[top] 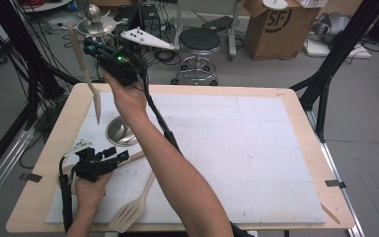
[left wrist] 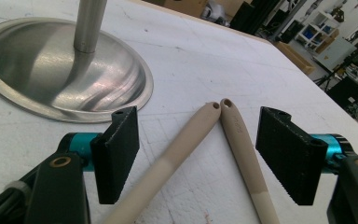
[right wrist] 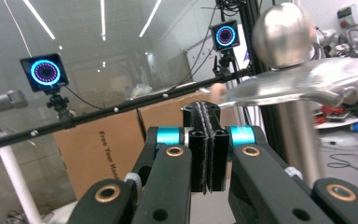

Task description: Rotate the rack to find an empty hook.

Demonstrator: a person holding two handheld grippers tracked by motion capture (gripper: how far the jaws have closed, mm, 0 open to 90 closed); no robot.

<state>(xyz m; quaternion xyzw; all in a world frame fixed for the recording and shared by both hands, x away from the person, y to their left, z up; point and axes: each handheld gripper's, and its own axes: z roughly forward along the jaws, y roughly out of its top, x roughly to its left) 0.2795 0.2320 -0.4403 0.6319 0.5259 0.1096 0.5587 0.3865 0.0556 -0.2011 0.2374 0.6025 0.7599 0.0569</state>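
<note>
Right hand-held gripper (right wrist: 207,116) pressed together, seemingly on the raised spatula (top: 85,69); left hand-held gripper (left wrist: 200,154) apart astride two handles (left wrist: 193,135).

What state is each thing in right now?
Left gripper: open, jaws astride the handles.
Right gripper: shut, raised by the stand's top.
Stand: upright on the table.
Utensil: hanging from the stand.
Handles: lying on the table, tips touching.
Slotted spatula: lying flat.
</note>
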